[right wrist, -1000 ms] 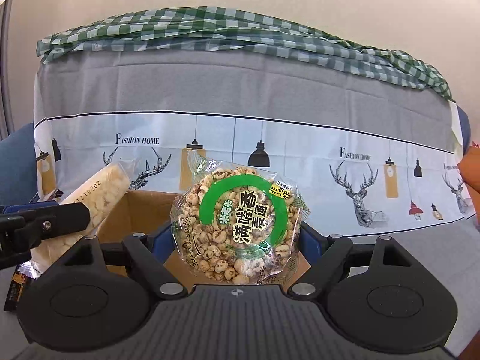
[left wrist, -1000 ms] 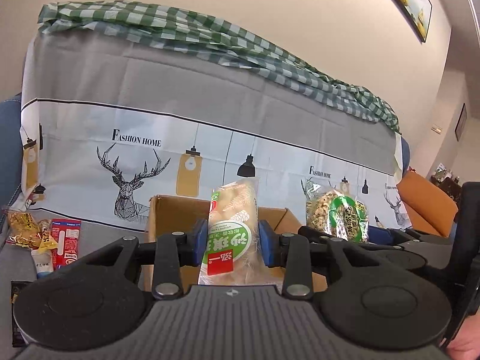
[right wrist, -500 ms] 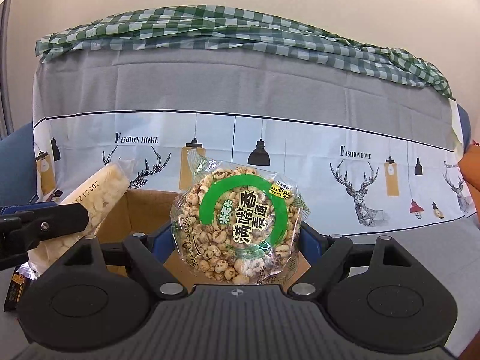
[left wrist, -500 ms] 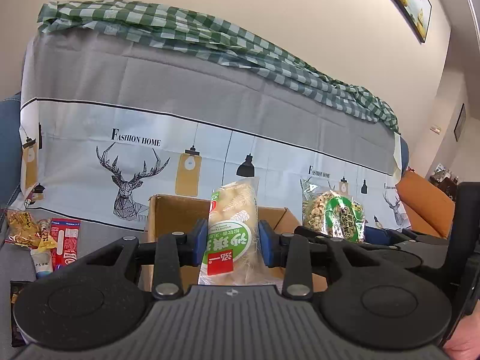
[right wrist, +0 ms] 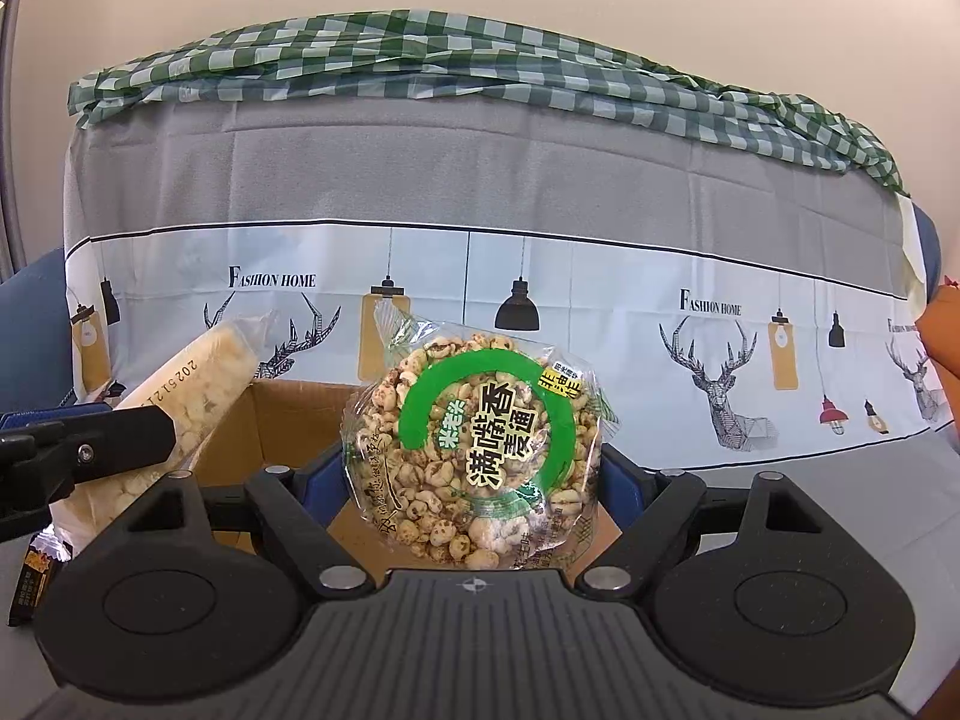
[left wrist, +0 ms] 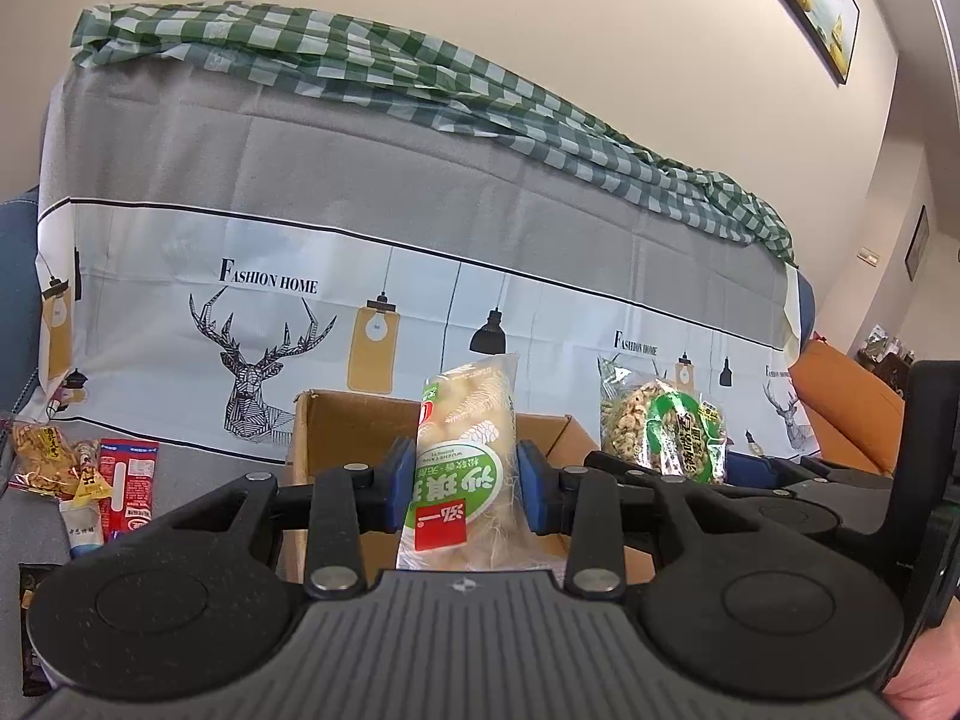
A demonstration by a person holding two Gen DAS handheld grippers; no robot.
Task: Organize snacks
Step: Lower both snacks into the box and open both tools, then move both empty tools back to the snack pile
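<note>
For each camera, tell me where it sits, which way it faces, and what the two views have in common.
Left wrist: sits on the left gripper, facing the draped sofa; it grips a long snack pack above the cardboard box; a bit of hand shows.
Right wrist: sits on the right gripper, facing the same sofa; it grips a round puffed-grain pack.
Shared: box, both packs, green checked cloth.

Each camera sits just behind its own fingers and looks forward and slightly down, close over a cardboard box [left wrist: 354, 420] at twelve o'clock. Both face the sofa back draped with a deer-print cloth [left wrist: 252, 348] and a green checked cloth [right wrist: 420, 60]. The left view catches the right gripper [left wrist: 663, 462] at three o'clock; the right view catches the left gripper [right wrist: 90, 456] at nine o'clock. Both share the box.
</note>
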